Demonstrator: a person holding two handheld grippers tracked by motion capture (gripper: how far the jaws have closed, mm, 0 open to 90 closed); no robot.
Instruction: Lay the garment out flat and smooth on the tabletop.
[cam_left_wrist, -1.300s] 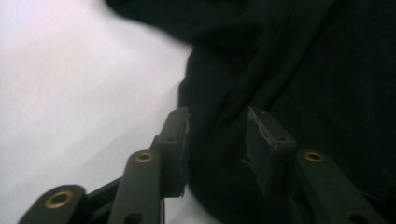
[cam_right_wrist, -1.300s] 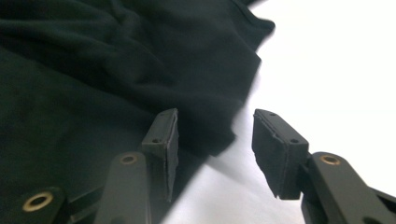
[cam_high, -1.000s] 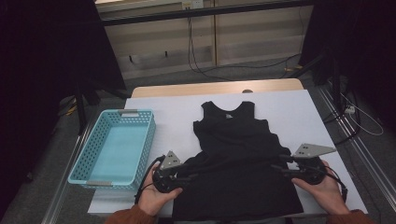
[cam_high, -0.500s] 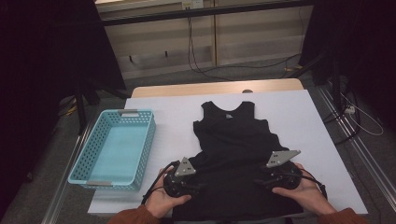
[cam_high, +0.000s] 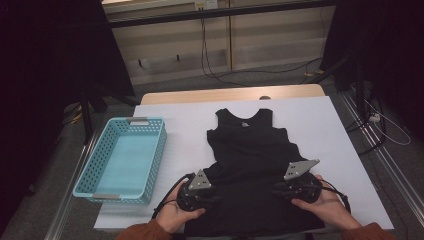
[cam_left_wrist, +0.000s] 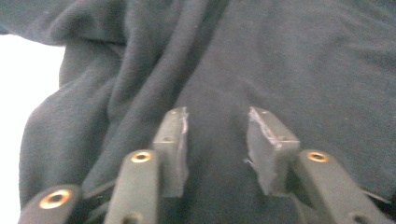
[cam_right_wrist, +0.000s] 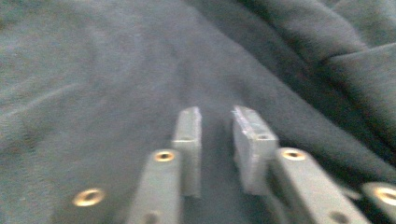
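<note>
A black sleeveless garment (cam_high: 250, 145) lies flat on the white table cover (cam_high: 325, 125), neck away from me. My left gripper (cam_high: 216, 194) rests on its lower left part and points inward. In the left gripper view its jaws (cam_left_wrist: 215, 126) stand apart on the dark cloth (cam_left_wrist: 303, 56); they have just been closing, with cloth lying between them. My right gripper (cam_high: 274, 190) rests on the lower right part, pointing inward. Its jaws (cam_right_wrist: 217, 123) have just been closing too, leaving a narrow gap over the cloth (cam_right_wrist: 93, 70). Folds bunch beside each gripper.
A light blue plastic basket (cam_high: 92, 160) stands on the table's left side, with nothing in it. A wooden table edge (cam_high: 230, 94) runs behind the white cover. Cables lie on the floor beyond, and metal rails flank the table.
Both grippers have come inward over the garment's lower part, the right one farther. Their jaws have narrowed, and the cloth between them has gathered a little.
</note>
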